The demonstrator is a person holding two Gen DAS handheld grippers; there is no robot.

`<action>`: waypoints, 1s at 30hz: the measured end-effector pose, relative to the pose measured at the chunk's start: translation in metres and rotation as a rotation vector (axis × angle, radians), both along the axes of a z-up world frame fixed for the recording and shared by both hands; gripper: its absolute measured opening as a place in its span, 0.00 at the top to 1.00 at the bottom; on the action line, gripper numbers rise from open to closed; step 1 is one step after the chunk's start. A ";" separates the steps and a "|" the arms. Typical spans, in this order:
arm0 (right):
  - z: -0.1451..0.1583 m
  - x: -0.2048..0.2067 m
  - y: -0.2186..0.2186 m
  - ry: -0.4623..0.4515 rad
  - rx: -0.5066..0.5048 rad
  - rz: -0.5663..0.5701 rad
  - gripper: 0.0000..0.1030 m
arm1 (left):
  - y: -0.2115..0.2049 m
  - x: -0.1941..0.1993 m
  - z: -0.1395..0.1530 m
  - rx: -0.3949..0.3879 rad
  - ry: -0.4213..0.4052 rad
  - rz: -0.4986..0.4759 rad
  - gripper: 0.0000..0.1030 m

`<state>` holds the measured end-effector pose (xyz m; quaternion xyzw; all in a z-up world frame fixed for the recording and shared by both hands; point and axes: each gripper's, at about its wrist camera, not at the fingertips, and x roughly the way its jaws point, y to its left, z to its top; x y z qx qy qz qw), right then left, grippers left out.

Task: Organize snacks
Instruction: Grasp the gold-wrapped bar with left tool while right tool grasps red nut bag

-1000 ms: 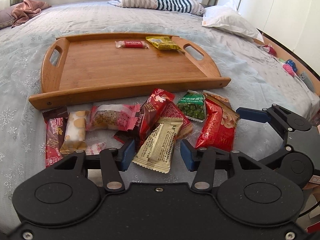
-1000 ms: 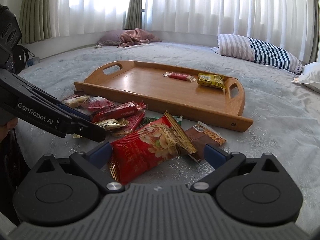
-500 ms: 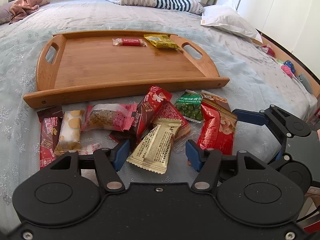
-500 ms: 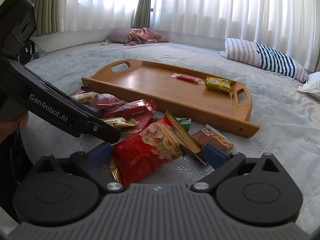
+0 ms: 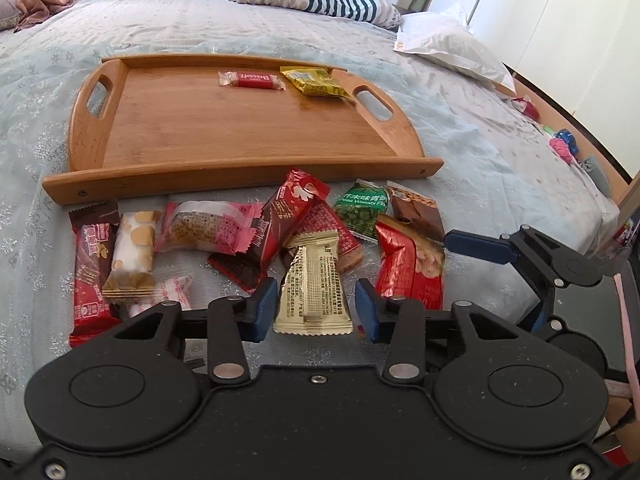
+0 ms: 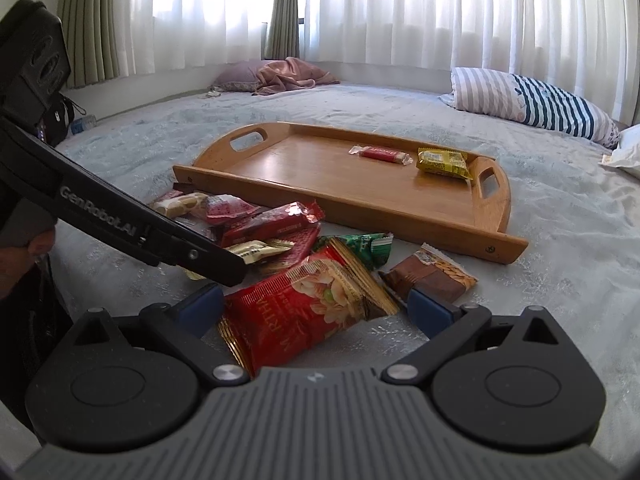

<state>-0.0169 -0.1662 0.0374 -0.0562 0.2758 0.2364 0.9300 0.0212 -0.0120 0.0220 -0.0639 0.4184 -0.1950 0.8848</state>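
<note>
Snacks lie heaped on the bed just near the wooden tray (image 5: 240,176), which so far carries only a red Biscoff biscuit (image 5: 251,80) and a yellow packet (image 5: 314,82) at its far right. The left gripper (image 5: 316,310) hovers with jaws wide either side of the near end of a gold foil wafer packet (image 5: 314,284), not yet touching it. The right gripper (image 6: 316,308) likewise stands wide around a red nut bag (image 6: 296,312). To do this well, I'd lower each squarely, close across the wrapper's width rather than its crimped end, and lift clear of the overlapping packets before carrying to bare tray.
</note>
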 end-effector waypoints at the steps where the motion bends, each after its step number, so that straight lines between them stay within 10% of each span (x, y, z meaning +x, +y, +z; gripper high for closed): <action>1: 0.000 0.000 0.000 0.005 0.006 0.002 0.00 | -0.001 0.001 -0.002 -0.006 0.007 0.001 0.65; 12: -0.007 0.000 0.006 0.034 0.013 0.016 0.06 | -0.006 0.003 -0.006 -0.011 0.012 0.012 0.65; 18: -0.004 -0.001 0.004 0.036 0.035 0.005 0.31 | -0.008 0.002 -0.002 -0.002 0.000 0.019 0.66; 30: 0.006 -0.003 -0.011 0.002 0.033 -0.072 0.32 | -0.016 -0.002 0.011 0.013 -0.057 0.000 0.70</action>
